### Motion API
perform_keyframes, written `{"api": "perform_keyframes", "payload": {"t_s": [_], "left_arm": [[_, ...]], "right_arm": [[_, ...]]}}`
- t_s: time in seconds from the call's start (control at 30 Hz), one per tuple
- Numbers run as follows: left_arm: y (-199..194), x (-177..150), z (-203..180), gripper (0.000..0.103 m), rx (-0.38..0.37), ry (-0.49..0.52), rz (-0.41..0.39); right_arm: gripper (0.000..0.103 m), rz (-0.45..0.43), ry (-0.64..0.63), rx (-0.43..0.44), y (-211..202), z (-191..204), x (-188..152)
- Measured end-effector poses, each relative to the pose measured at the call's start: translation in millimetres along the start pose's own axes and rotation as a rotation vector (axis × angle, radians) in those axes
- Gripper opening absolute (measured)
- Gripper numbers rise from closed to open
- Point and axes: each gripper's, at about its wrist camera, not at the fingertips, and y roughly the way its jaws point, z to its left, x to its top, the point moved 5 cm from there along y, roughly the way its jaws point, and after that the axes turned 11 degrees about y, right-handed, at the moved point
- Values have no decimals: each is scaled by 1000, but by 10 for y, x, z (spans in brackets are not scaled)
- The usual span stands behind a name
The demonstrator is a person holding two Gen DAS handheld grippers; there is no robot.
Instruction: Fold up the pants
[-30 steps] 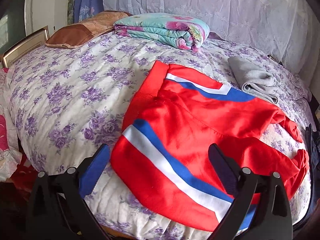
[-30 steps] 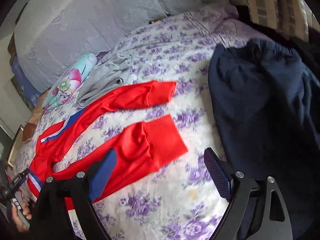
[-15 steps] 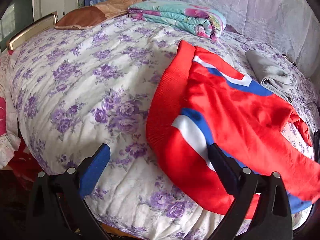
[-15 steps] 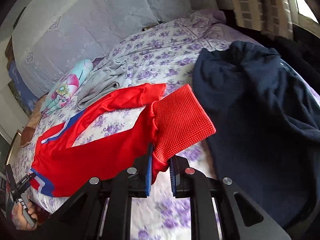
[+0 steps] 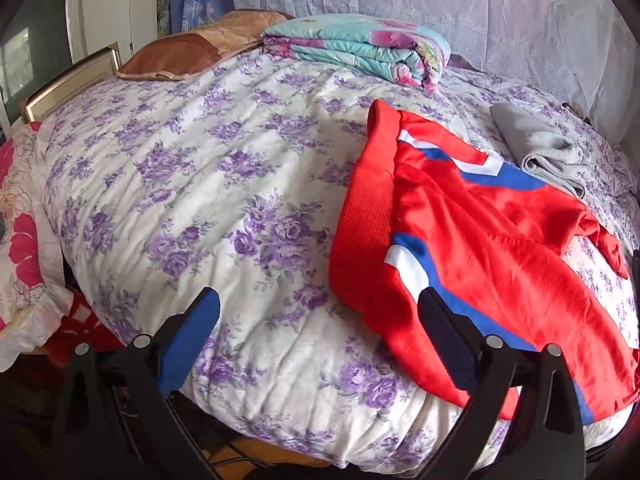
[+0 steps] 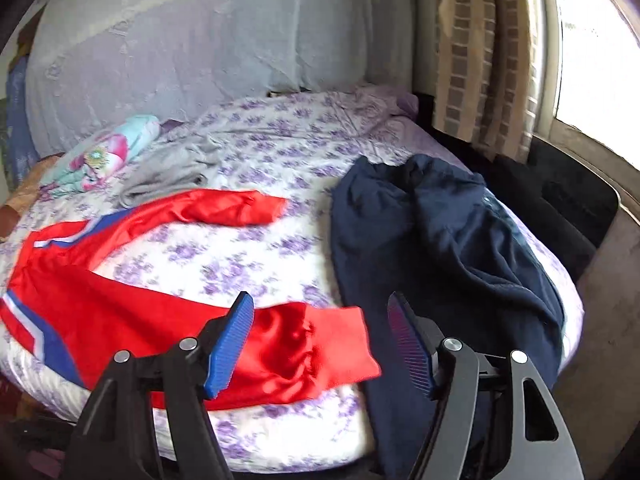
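Red pants (image 5: 480,248) with blue and white stripes lie spread on the floral bed, waistband toward the left. In the right wrist view the same pants (image 6: 120,292) lie with legs apart, one cuff (image 6: 340,344) near the front edge. My left gripper (image 5: 320,328) is open and empty, just left of the waistband at the bed's near edge. My right gripper (image 6: 320,340) is open, its fingers either side of the near leg's cuff and above it.
A dark navy garment (image 6: 440,240) lies right of the red pants. A grey folded cloth (image 5: 540,148), a folded floral blanket (image 5: 360,48) and a brown pillow (image 5: 192,48) sit further back. A curtain (image 6: 488,60) hangs at right.
My right gripper was shut on the red leg cuff half a second ago; now it is open and the cuff lies on the bed. My left gripper shifted left, off the pants.
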Motion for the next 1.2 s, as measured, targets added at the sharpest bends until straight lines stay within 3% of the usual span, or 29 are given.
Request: {"api": "perform_keyframes", "payload": {"t_s": [0.1,0.17,0.23,0.3,0.33,0.4,0.5,0.57,0.67,0.7,0.73,0.87,0.9,0.97,1.03,1.07,1.13,1.2], "left_arm": [[299,-65,-62,99,-64,-66,64],[343,-48,-116,99,-38,-92,40],[305,32,-197,97,-108,-126,0],[264,135,-262,40,-182,-160,-21],[264,182,-301,38,-217,-166,-15],[216,258,-318,35,-192,-150,-42],[-5,358,-151,32,-24,-116,-117],[-9,356,-55,35,42,-79,-93],[328,167,6,62,103,-4,56],[347,104,50,75,106,-7,62],[297,69,95,81,108,-16,49],[-136,70,322,82,91,-83,-34],[-251,111,340,82,98,-86,-67],[-422,233,264,85,100,-51,-120],[-411,321,68,94,75,1,-135],[-310,339,-49,94,68,34,-111],[31,283,-288,94,33,101,-21],[402,153,-409,99,79,154,67]], "right_arm": [[73,83,-7,153,139,310,-52],[73,120,-20,180,270,482,-138],[73,151,-36,186,365,591,-239],[72,179,-42,189,452,656,-314],[72,187,-41,191,459,681,-349],[72,190,-36,195,454,726,-396],[72,203,-40,197,498,755,-457],[73,252,-64,173,668,764,-548],[72,387,-63,104,1037,637,-771],[71,401,-50,101,1081,601,-820],[71,381,-49,108,1057,596,-820],[72,266,-72,148,814,626,-659],[73,283,-84,108,863,587,-668],[74,410,-43,64,1119,428,-806],[74,386,-42,79,1088,424,-798],[75,398,-52,72,1070,469,-778],[75,377,-37,136,979,566,-664],[75,352,-45,153,935,643,-537]]}}
